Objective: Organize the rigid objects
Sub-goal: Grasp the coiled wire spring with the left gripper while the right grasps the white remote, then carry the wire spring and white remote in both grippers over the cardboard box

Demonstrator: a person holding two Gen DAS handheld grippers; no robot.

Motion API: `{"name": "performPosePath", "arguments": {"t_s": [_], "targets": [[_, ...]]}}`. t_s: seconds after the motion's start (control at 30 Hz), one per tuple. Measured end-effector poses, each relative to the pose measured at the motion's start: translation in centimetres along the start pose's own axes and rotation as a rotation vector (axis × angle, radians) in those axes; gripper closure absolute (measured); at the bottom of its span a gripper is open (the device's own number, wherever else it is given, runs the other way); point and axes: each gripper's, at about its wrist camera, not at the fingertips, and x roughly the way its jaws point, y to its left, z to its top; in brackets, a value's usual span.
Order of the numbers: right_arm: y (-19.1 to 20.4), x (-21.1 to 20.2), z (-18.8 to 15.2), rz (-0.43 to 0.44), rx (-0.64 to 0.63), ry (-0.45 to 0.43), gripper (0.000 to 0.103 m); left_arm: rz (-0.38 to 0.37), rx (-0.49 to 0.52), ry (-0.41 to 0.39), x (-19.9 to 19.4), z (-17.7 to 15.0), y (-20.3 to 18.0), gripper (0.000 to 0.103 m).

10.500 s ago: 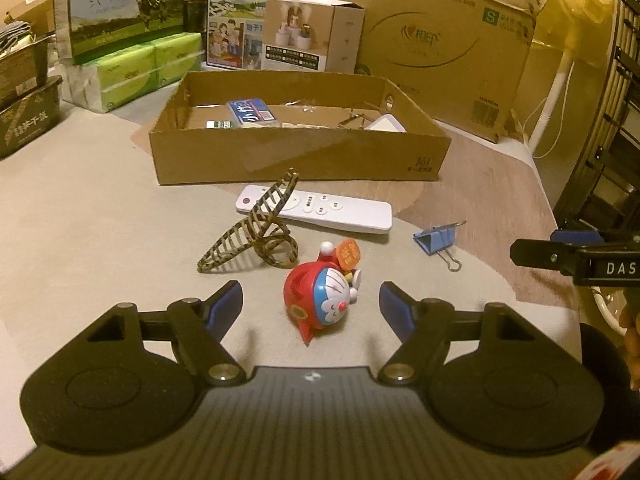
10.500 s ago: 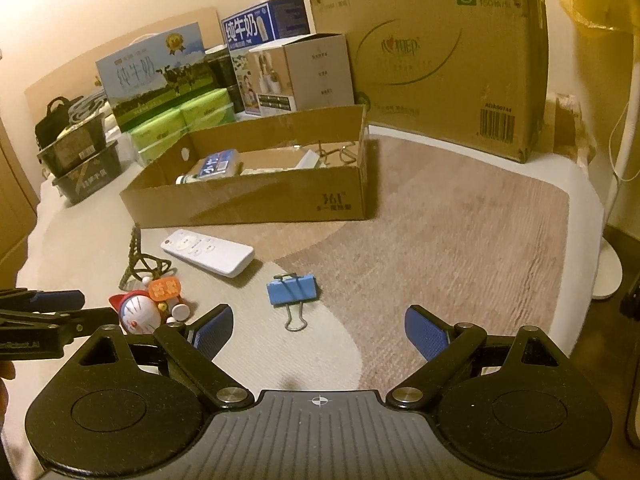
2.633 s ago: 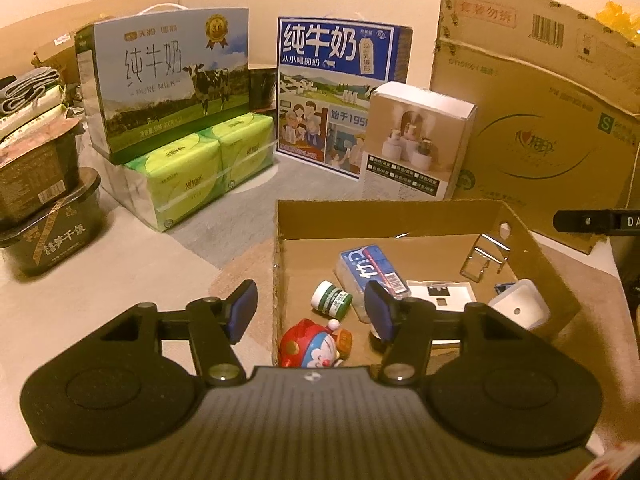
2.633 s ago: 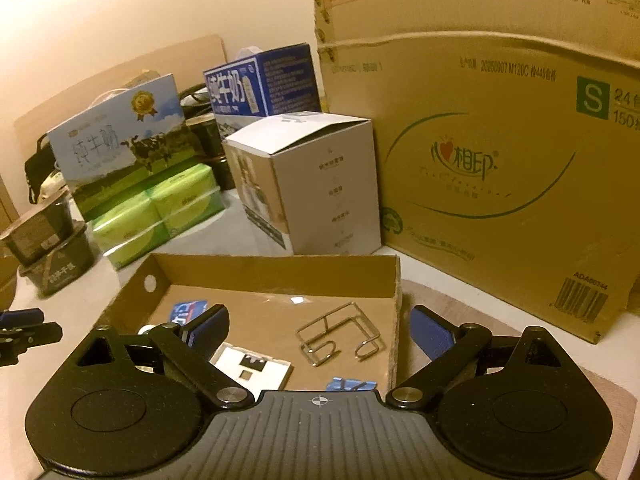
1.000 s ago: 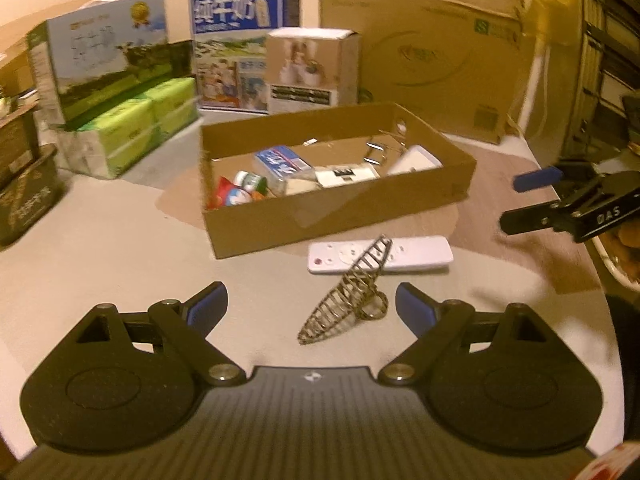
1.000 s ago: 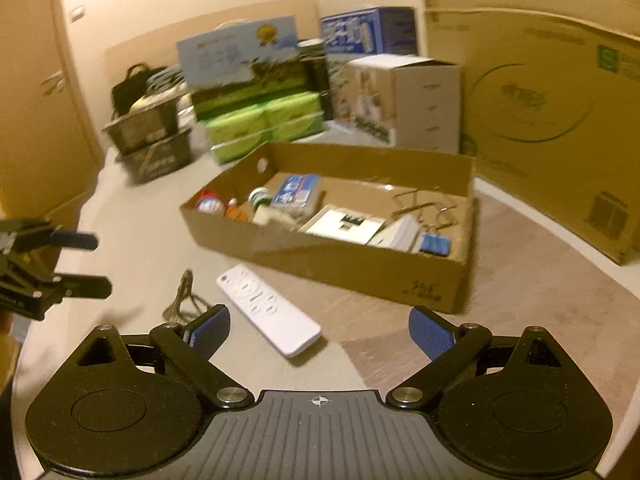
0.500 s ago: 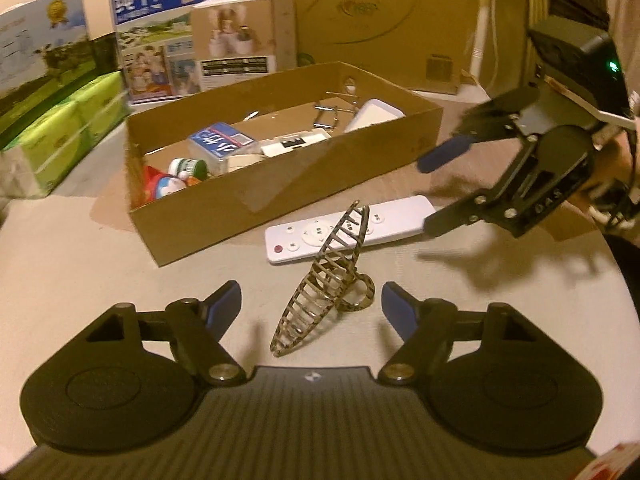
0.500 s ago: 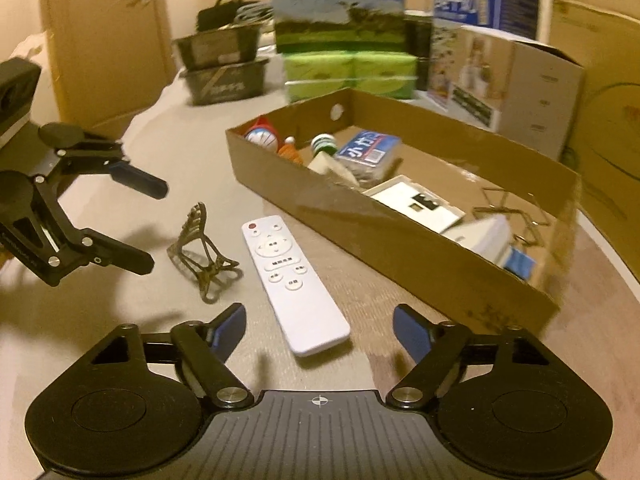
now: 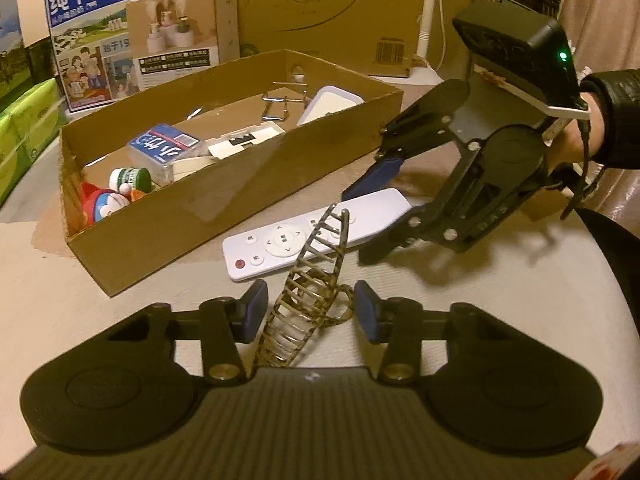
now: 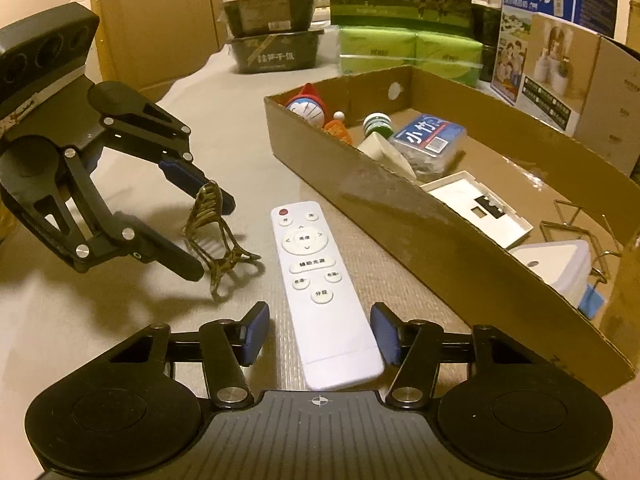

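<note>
Left wrist view
left claw (image 9: 307, 309): jaws are closing, hair clip sits right between the blue pads, but there's a gap on both sides so no grip
hair clip (image 9: 310, 288): brownish, ribbed, standing tilted on the counter (image 9: 80, 312), its top crossing in front of the remote
remote (image 9: 316, 234): white, flat on the counter, just in front of the box
right claw (image 9: 370, 220): comes in from the right on a dark sleeve (image 9: 618, 116), one finger above the remote's far end and one below it
box (image 9: 248, 184): open cardboard tray, holding a Doraemon toy (image 9: 106, 208), a small green-capped bottle (image 9: 130, 178), a blue pack (image 9: 164, 146), a white plate (image 9: 246, 140), a wire rack (image 9: 286, 98) and a white case (image 9: 330, 104)

Right wrist view
right claw (image 10: 319, 333): jaws are closing, near end of the remote (image 10: 320, 288) lies between the pads, which look just clear of its edges
left claw (image 10: 208, 232): over on the left, its fingers above and below the hair clip (image 10: 214, 236)
hair clip spot: on the counter (image 10: 224, 120), just beside the remote, apart from it
box (image 10: 400, 216): right of the remote, toy (image 10: 308, 110) in the far corner, blue pack (image 10: 430, 134) mid-box
background: green packs (image 10: 408, 54) and milk cartons (image 10: 554, 20) behind the box
</note>
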Motion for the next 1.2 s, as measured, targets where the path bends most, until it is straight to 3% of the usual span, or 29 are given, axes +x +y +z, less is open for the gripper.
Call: {"name": "performPosePath", "arguments": {"t_s": [0.07, 0.27, 0.67, 0.93, 1.1, 1.2], "targets": [[0.0, 0.2, 0.1, -0.011, -0.004, 0.005, 0.057, 0.004, 0.001, -0.001, 0.0, -0.1, -0.1, 0.067], [0.7, -0.2, 0.1, -0.059, 0.011, 0.024, 0.062, 0.046, -0.056, 0.005, -0.7, -0.3, -0.5, 0.074], [5.0, -3.5, -3.2, -0.225, 0.207, 0.052, 0.064, 0.227, -0.359, 0.009, -2.7, -1.6, -4.9, 0.077], [7.8, -6.0, -5.6, -0.295, 0.389, 0.028, 0.064, 0.279, -0.402, -0.022, -3.5, -2.8, -8.0, 0.076], [8.9, -6.6, -6.5, -0.283, 0.384, 0.001, 0.063, 0.270, -0.344, -0.055, -3.7, -3.0, -8.6, 0.076], [9.0, -6.7, -6.8, -0.281, 0.384, -0.012, 0.062, 0.252, -0.271, -0.067, -3.8, -3.0, -8.8, 0.069]]}}
